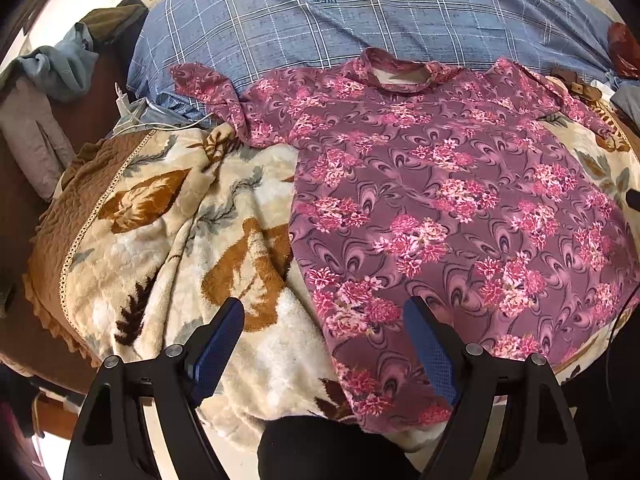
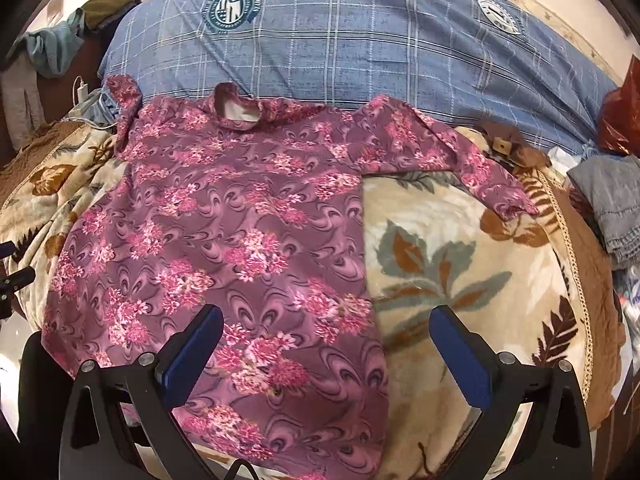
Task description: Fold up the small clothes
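Note:
A mauve long-sleeved top with pink flowers (image 1: 440, 208) lies spread flat on a cream leaf-patterned blanket (image 1: 180, 240), collar toward the far side, sleeves out to both sides. It also shows in the right wrist view (image 2: 224, 240). My left gripper (image 1: 324, 308) is open and empty, hovering over the top's lower left hem edge. My right gripper (image 2: 326, 316) is open and empty, hovering over the top's lower right hem edge.
A blue plaid pillow (image 1: 360, 20) lies behind the top's collar. Crumpled clothes (image 1: 60, 64) sit at the far left, with a white charger and cable (image 1: 124, 108). Folded grey-blue clothes (image 2: 608, 204) and a red bag (image 2: 624, 112) are at the right.

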Action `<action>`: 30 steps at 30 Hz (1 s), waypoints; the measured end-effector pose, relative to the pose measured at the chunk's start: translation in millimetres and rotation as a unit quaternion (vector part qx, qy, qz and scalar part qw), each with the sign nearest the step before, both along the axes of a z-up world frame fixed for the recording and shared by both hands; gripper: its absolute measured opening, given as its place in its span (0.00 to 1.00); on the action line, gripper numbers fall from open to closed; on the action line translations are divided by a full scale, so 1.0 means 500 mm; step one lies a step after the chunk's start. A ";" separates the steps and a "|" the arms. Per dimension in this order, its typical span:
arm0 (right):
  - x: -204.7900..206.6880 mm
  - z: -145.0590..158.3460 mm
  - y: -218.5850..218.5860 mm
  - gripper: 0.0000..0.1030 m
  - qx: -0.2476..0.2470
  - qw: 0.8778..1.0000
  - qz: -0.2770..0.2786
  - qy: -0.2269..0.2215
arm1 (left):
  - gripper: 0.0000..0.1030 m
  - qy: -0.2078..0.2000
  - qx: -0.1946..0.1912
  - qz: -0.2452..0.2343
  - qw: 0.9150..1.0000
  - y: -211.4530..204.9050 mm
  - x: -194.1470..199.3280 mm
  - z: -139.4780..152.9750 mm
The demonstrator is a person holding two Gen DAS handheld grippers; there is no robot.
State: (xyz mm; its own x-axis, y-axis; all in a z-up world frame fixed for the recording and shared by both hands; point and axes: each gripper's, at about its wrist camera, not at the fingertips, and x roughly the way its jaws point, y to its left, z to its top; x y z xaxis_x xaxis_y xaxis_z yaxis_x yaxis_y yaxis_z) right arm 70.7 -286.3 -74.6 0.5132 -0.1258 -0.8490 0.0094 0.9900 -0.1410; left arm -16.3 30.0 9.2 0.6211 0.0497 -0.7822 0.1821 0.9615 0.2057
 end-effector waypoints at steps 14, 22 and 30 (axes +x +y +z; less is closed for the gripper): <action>0.011 -0.005 -0.023 0.99 0.015 1.000 -0.018 -0.006 | 0.79 0.011 -0.014 0.009 1.000 -0.008 0.050 0.002; -0.002 0.002 -0.033 0.99 -0.008 1.000 -0.018 -0.003 | 0.79 0.014 -0.019 -0.002 1.000 -0.037 0.087 0.002; -0.005 -0.005 -0.059 0.99 -0.007 0.999 -0.033 0.007 | 0.79 0.022 -0.020 -0.015 0.999 -0.059 0.100 -0.012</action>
